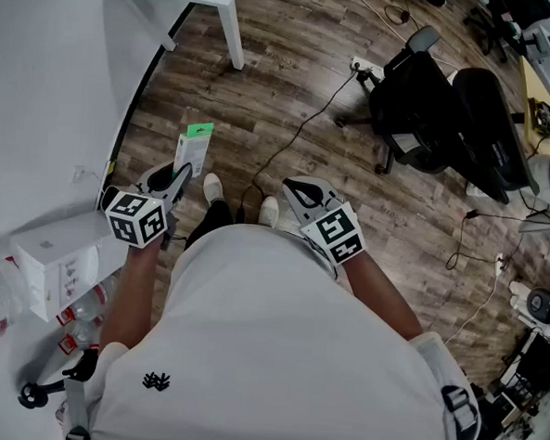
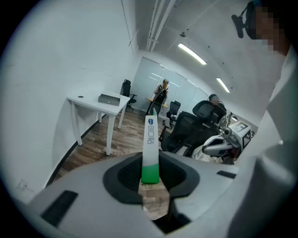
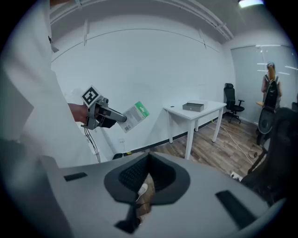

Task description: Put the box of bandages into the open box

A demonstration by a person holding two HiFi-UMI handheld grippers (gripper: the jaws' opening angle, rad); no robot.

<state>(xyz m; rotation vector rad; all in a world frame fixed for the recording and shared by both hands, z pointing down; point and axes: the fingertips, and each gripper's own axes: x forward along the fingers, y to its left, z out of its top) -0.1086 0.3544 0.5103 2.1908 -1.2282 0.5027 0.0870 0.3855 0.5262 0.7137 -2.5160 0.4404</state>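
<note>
Two tools [image 1: 181, 171] [image 1: 294, 186], one bandage box [image 1: 193, 149], one open box [image 1: 53, 275]

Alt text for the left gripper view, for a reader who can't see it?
The left gripper clamps a thin white-and-green box of bandages between its jaws, seen edge-on and pointing away from the camera. Behind it are a wood floor, a white table by the wall and black office chairs.
</note>
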